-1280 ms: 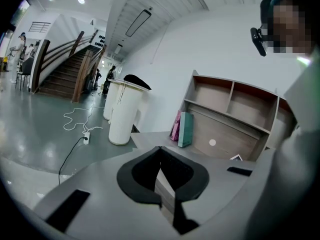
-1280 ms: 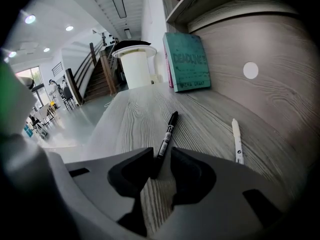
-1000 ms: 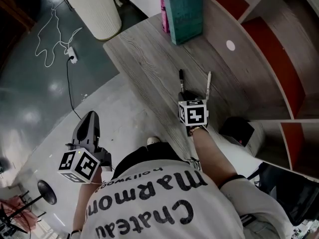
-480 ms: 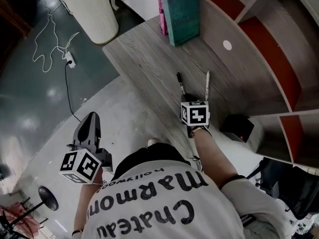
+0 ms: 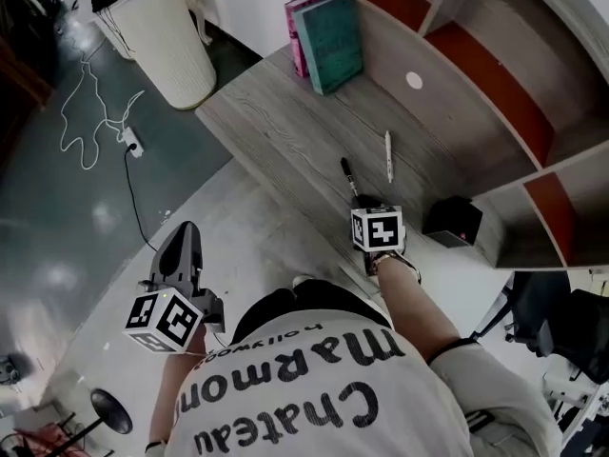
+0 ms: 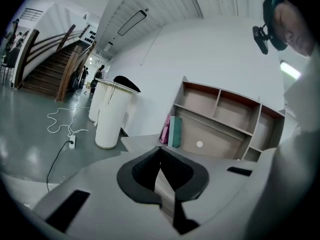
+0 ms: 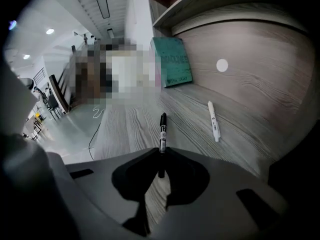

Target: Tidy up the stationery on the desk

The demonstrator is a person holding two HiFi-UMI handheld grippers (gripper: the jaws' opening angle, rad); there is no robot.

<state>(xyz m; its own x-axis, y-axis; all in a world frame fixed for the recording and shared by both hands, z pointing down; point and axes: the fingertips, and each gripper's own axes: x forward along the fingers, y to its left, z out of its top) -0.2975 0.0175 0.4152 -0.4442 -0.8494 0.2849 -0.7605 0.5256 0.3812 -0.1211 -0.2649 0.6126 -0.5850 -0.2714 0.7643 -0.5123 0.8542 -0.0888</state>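
A black marker (image 5: pixel 349 177) sticks out ahead of my right gripper (image 5: pixel 360 198), just above the grey wooden desk (image 5: pixel 276 122). The jaws have just been closing, and they now pinch the marker's near end (image 7: pixel 162 134) between them; the right gripper (image 7: pixel 161 151) is shut on it. A white pen (image 5: pixel 388 155) lies loose on the desk to the right, and it also shows (image 7: pixel 214 121) in the right gripper view. My left gripper (image 5: pixel 183 248) hangs over the floor, away from the desk, its jaws together and nothing in them (image 6: pixel 160 149).
A teal book (image 5: pixel 335 39) and a pink one stand at the desk's far end. A black box (image 5: pixel 453 220) sits right of my right hand. A shelf unit (image 5: pixel 495 74) backs the desk. A white bin (image 5: pixel 157 36) and a cable with a power strip (image 5: pixel 128 141) are on the floor.
The right gripper has shut on the black marker and drawn it back toward me, away from the white pen. The left gripper has hardly moved.
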